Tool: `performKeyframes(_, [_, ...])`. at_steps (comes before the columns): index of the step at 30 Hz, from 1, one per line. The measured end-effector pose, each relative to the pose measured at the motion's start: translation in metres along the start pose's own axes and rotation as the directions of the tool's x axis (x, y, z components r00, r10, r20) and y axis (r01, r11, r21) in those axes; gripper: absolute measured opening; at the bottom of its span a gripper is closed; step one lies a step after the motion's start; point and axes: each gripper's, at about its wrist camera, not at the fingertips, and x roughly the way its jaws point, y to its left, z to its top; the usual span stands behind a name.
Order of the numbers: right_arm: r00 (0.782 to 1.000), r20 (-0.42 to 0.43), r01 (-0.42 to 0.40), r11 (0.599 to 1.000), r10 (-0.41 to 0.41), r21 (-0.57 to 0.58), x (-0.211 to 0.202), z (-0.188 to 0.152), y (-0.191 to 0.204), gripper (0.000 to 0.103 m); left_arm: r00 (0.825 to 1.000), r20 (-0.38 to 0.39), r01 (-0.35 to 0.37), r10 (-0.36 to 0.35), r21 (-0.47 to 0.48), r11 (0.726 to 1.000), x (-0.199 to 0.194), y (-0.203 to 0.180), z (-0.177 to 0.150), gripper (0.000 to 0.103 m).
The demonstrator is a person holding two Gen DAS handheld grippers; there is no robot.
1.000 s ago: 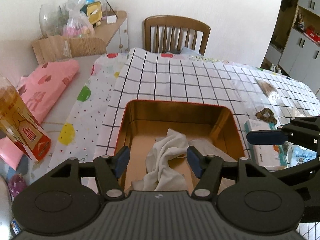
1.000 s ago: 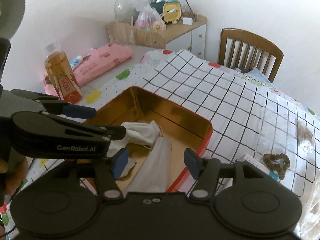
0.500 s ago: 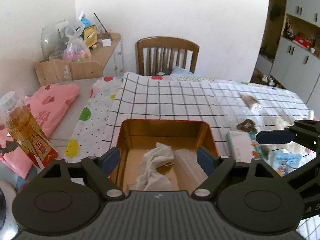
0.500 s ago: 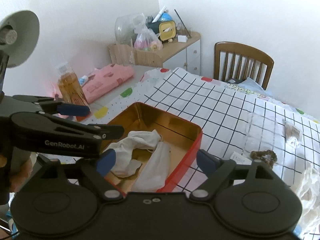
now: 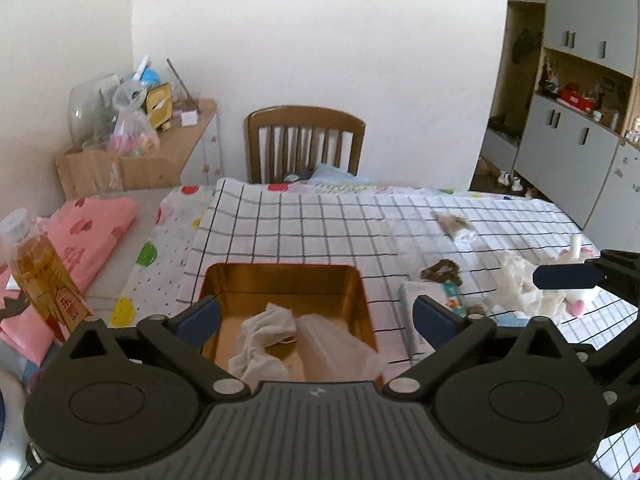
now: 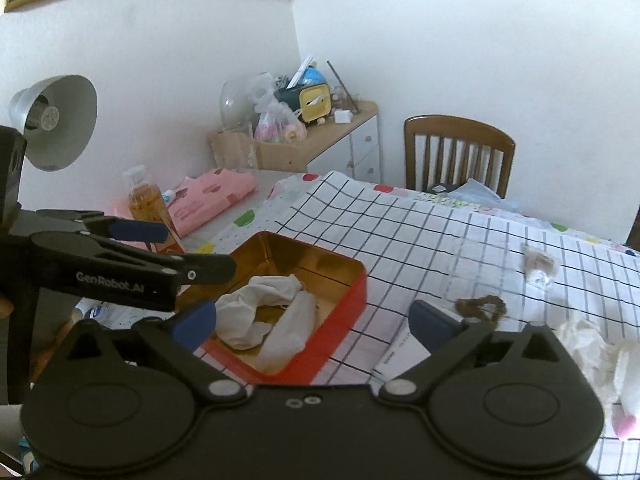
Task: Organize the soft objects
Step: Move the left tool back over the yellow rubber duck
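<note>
Left tool (image 5: pixel 316 316): we find it raised above the near edge of the tin, pointing forward and downward; its jaws are opening, spread wide, with nothing gripped. The tin's contents show in the gap between its blue pads (image 5: pixel 199 316), but well below them.
Right tool (image 6: pixel 312 320): we see it beside the left one, tilted down the same way; jaws opening, wide apart, nothing gripped. In the left wrist view one blue fingertip of it juts in from the right edge.
Tin (image 6: pixel 352 292): red outside, gold inside, open, standing on the checked cloth at the near side of the table.
White cloth (image 6: pixel 256 308): we note it crumpled and lying loose inside the tin, toward its left half.
Clear bag (image 6: pixel 290 332): a pale, soft, translucent packet, lying in the tin just beside the white cloth, touching it.
Table (image 5: pixel 320 224): covered with a white cloth with black grid lines, over a dotted sheet that shows at its left.
Brown scrunchie (image 6: pixel 482 306): on the checked cloth to the right of the tin, apart from it.
Tissue pack (image 5: pixel 430 300): flat on the table, between tin and scrunchie.
White plush heap (image 5: pixel 532 288): at the table's right side; we cannot tell exactly what it is.
Oil bottle (image 5: pixel 40 276): upright, left of the tin.
Pink fabric (image 5: pixel 92 232): folded, behind the bottle.
Chair (image 5: pixel 305 142): wooden, at the far side of the table.
</note>
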Motion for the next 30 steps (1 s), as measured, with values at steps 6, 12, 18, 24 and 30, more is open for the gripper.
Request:
performKeyframes(6, [0.999,0.014,0.051,0.999,-0.051,0.02,-0.025,-0.016,-0.018,0.103,0.999,0.004,0.051,-0.051,0.01,0.999,-0.002,-0.021,-0.001,0.103])
performKeyframes(12, [0.992,0.003,0.125,0.99,-0.125,0.063,-0.042,-0.034,-0.043,0.103,0.996,0.013,0.09,-0.091,0.04,0.995,0.006,-0.046,-0.007,0.103])
performKeyframes(18, [0.986,-0.04,0.162,0.983,-0.159,0.091,-0.049,-0.058,-0.067,0.102,0.99,-0.038,0.138,-0.135,0.088,0.987,0.025,-0.077,-0.014,0.103])
performKeyframes(24, [0.983,-0.079,0.173,0.981,-0.166,0.092,-0.051,-0.077,-0.081,0.102,0.979,-0.072,0.194,-0.189,0.063,0.979,0.054,-0.099,-0.02,0.103])
performKeyframes(30, [0.98,-0.117,0.173,0.981,-0.162,0.09,-0.048,-0.093,-0.095,0.098,0.971,-0.103,0.222,-0.215,0.066,0.973,0.079,-0.121,-0.03,0.103])
